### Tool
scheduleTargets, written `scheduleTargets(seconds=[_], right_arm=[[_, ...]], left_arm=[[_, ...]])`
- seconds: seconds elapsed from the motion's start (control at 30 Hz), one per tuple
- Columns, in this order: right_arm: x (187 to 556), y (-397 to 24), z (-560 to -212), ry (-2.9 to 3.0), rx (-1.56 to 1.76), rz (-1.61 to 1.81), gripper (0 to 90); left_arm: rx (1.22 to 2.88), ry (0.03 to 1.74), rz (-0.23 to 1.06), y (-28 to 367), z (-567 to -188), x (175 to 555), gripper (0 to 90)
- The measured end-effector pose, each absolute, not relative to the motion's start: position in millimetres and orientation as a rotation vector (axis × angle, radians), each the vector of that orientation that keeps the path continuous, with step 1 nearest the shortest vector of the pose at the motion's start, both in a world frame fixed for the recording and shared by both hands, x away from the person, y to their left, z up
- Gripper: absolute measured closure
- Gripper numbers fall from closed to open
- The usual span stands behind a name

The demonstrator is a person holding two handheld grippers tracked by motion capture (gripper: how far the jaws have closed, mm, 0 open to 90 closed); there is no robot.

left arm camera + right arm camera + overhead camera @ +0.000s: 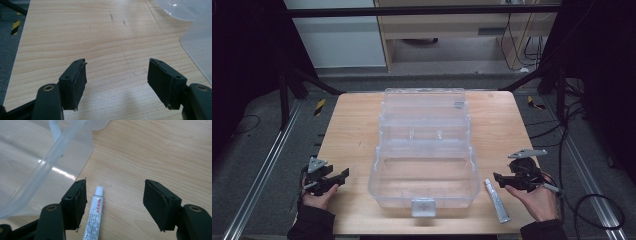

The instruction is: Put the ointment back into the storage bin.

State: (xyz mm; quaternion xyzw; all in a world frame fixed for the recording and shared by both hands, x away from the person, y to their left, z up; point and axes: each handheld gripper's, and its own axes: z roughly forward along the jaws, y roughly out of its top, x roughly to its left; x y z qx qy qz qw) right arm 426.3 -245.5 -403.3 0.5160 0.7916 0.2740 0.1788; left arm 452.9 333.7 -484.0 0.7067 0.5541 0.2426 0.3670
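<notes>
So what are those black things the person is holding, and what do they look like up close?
Each is a hand-held gripper, left and right: black, angular, with two flat blocky jaws joined by brass-coloured pivots. A grey three-cornered plate sits on top of each, and a dark cable trails from the right one. The person wears dark sleeves.

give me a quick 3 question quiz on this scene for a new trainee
1. True or false: the small tube lies inside the clear plastic box.
2. Which gripper is nearer the tube? A) left gripper B) right gripper
3. Fill in: both grippers have their jaws ____.

Key:
1. False; it lies on the wooden table, to the right of the box.
2. B; in the right gripper view the tube sits between the jaws, near one of them.
3. Open, with nothing held.
</notes>
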Motion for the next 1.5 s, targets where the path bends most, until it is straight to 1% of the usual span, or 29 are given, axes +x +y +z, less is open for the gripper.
scheduleTargets(seconds=[0.37, 0.47, 0.7, 0.87, 1.5], right_arm=[[429.6, -230.3, -407.6, 2.369, 1.494, 0.636, 40.0], [431.2, -226.7, -411.6, 2.402, 1.505, 0.579, 42.6], [433.7, -224.1, -418.2, 2.446, 1.543, 0.523, 44.6], [433.7, -225.0, -426.0, 2.477, 1.575, 0.468, 48.0], [440.0, -214.8, -442.7, 2.537, 1.562, 0.359, 56.4]], left_arm=[[1.816, 1.424, 0.625, 333.2, -484.4, 453.1, 30.8], [1.823, 1.422, 0.625, 333.2, -484.2, 452.8, 30.8], [1.826, 1.419, 0.626, 333.2, -484.0, 452.8, 30.8], [1.826, 1.419, 0.626, 333.0, -484.2, 452.9, 30.8], [1.822, 1.415, 0.626, 332.9, -483.7, 452.6, 30.9]])
